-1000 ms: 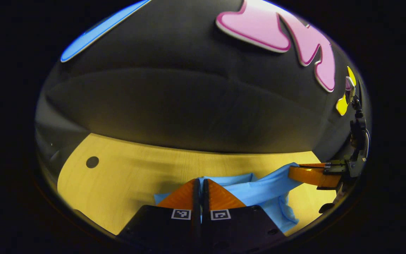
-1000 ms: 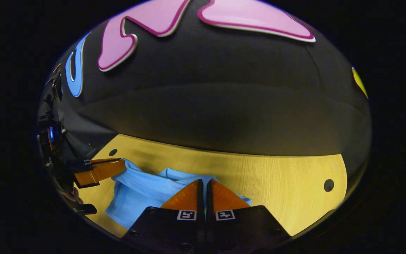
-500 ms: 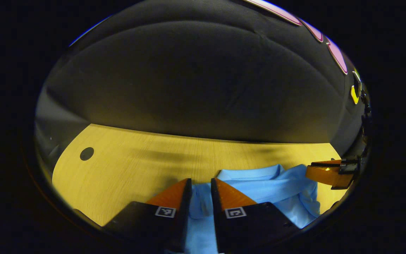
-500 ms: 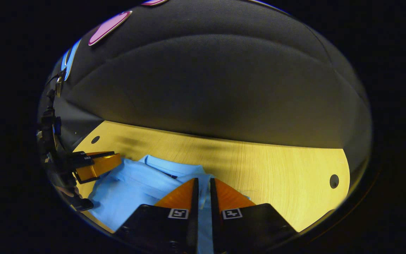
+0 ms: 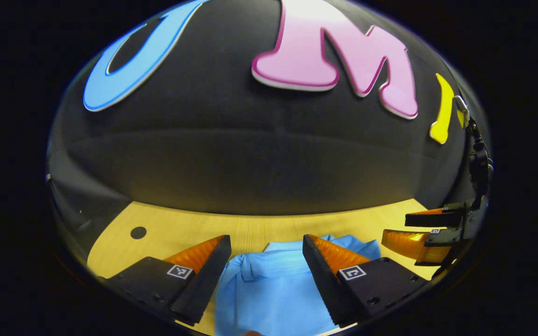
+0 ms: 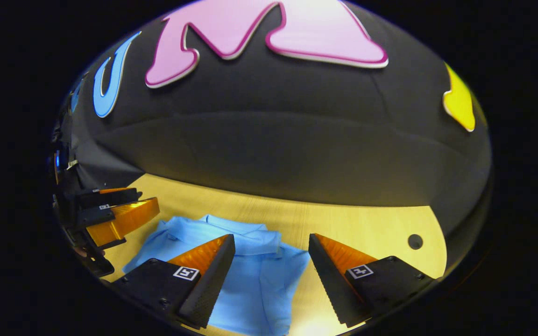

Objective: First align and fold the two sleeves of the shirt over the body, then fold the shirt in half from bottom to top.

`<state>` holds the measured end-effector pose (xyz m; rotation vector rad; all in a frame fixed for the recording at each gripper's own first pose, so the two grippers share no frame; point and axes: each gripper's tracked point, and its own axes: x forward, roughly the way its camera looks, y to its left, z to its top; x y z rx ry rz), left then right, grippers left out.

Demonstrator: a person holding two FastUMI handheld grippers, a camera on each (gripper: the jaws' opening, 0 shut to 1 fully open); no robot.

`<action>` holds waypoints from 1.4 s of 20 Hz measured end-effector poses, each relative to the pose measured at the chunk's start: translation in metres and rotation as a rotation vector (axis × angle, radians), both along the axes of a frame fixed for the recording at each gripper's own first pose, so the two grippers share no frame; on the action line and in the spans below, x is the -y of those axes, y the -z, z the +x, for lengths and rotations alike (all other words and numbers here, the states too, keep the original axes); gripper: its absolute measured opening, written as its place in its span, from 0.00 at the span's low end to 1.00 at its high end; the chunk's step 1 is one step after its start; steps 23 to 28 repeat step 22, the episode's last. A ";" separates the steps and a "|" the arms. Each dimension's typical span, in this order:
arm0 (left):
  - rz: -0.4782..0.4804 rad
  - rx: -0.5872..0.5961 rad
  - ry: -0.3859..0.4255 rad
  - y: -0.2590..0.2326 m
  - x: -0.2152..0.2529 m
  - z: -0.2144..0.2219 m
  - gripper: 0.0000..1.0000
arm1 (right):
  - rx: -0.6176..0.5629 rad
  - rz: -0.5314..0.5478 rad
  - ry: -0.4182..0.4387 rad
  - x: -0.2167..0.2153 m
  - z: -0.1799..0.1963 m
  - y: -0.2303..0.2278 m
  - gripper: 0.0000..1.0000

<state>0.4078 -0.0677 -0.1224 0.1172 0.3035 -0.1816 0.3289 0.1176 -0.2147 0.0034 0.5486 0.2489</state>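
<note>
Lying on the table, the shirt is seen folded into a compact bundle, its collar turned toward the booth wall and its long axis running from the grippers toward that wall. On the left side of the shirt, the left gripper is held released, its fingers spread wide to either side of the cloth and raised slightly above it. On the right side of the shirt, the right gripper is likewise held released and lifted clear of the fabric, one finger over the cloth and the other over bare table. Neither gripper is judged nearer; both are level with the shirt's upper half. The fold is judged essentially done.
</note>
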 end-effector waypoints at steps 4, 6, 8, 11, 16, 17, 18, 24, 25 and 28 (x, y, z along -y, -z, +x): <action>0.006 0.101 0.037 -0.060 0.008 -0.072 0.98 | 0.046 -0.011 0.045 0.017 -0.050 -0.059 0.99; -0.017 0.131 0.065 -0.085 0.012 -0.115 0.98 | 0.084 -0.014 0.065 0.022 -0.080 -0.089 0.98; -0.036 0.164 0.083 -0.109 0.012 -0.159 0.98 | 0.112 -0.035 0.095 0.030 -0.117 -0.118 0.99; -0.039 0.196 0.101 -0.133 0.006 -0.224 0.97 | 0.168 -0.013 0.127 0.030 -0.173 -0.163 0.99; -0.080 0.235 0.125 -0.143 -0.004 -0.327 0.97 | 0.208 -0.026 0.158 0.032 -0.270 -0.204 0.98; -0.091 0.237 0.123 -0.143 -0.005 -0.344 0.97 | 0.221 -0.022 0.162 0.029 -0.286 -0.210 0.98; -0.102 0.244 0.124 -0.144 -0.005 -0.361 0.97 | 0.234 -0.011 0.160 0.025 -0.301 -0.217 0.98; -0.135 0.288 0.108 -0.153 -0.011 -0.426 0.97 | 0.327 -0.004 0.153 0.015 -0.357 -0.248 0.98; -0.135 0.288 0.108 -0.153 -0.011 -0.426 0.97 | 0.327 -0.004 0.153 0.015 -0.357 -0.248 0.98; -0.135 0.288 0.108 -0.153 -0.011 -0.426 0.97 | 0.327 -0.004 0.153 0.015 -0.357 -0.248 0.98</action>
